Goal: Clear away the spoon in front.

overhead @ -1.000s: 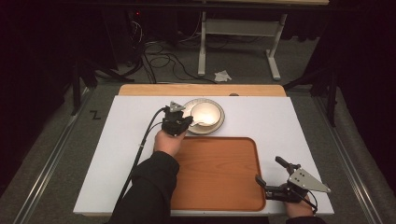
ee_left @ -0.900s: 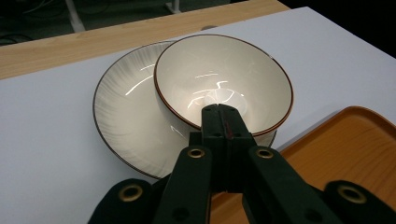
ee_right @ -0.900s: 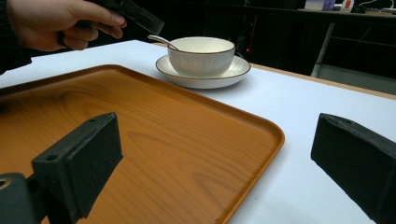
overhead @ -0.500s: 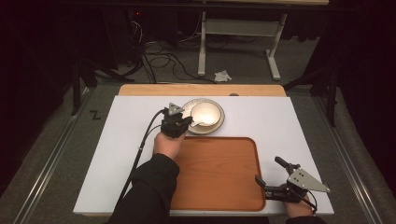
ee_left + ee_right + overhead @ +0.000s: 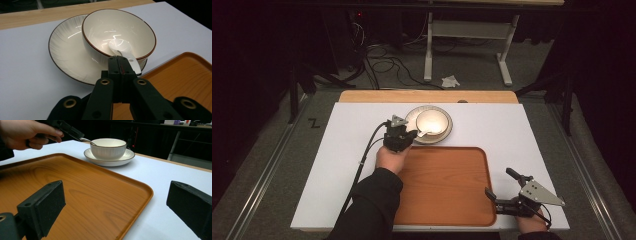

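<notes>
A white bowl [image 5: 432, 121] [image 5: 120, 30] [image 5: 108, 148] with a brown rim sits on a white plate [image 5: 447, 134] [image 5: 65, 52] [image 5: 110, 160] at the back middle of the white table. A white spoon [image 5: 122, 51] [image 5: 424, 133] [image 5: 88, 141] leans in the bowl, its handle over the near rim. My left gripper [image 5: 408, 136] [image 5: 121, 65] is shut on the spoon's handle, just in front of the bowl. My right gripper [image 5: 498, 185] [image 5: 120, 205] stands open at the tray's right front corner, nothing between its jaws.
A wooden orange tray [image 5: 442, 185] [image 5: 75, 195] [image 5: 185, 77] lies in front of the plate, bare inside. The white table top [image 5: 342, 160] has free room left and right. A wooden strip [image 5: 427, 96] runs along the back edge; cables and a desk frame stand on the floor behind.
</notes>
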Demonstrator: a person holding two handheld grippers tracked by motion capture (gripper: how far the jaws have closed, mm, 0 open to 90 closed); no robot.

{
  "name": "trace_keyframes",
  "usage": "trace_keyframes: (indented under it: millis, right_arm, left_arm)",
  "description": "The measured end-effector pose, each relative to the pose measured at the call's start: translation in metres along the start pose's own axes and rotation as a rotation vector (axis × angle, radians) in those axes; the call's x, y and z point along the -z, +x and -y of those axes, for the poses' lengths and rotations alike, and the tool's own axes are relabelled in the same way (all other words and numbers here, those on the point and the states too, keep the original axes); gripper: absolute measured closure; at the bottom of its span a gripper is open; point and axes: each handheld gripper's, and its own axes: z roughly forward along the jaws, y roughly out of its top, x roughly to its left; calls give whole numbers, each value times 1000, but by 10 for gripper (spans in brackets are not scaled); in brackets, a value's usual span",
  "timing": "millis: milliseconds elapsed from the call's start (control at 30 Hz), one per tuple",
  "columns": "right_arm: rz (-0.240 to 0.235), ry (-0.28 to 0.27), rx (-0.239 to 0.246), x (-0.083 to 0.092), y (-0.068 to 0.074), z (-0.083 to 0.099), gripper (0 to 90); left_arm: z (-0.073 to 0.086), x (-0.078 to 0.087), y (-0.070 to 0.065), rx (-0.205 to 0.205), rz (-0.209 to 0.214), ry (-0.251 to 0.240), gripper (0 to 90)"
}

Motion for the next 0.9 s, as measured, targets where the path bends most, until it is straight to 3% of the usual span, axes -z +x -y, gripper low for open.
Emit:
trace_keyframes:
  millis: [167, 300, 367, 467, 600, 767, 900]
  right_arm:
    - [-1, 1, 5, 0, 0, 0, 26]
    - [-1, 2, 5, -1, 1, 0, 26]
    - [-3, 3, 7, -1, 2, 0, 26]
    - [-3, 6, 10, -1, 2, 0, 26]
    - [-3, 6, 10, -2, 2, 0, 25]
    - [-4, 6, 9, -1, 1, 0, 26]
    - [-4, 5, 7, -1, 1, 0, 26]
  left_arm:
    - [3, 10, 1, 48, 10, -23, 834]
    - [5, 18, 1, 93, 19, -53, 711]
    - [5, 19, 0, 93, 21, -54, 648]
    - [4, 17, 2, 134, 54, -51, 547]
    - [4, 9, 5, 216, 110, -40, 488]
    - [4, -2, 7, 273, 131, -17, 482]
    - [4, -8, 5, 289, 138, -5, 521]
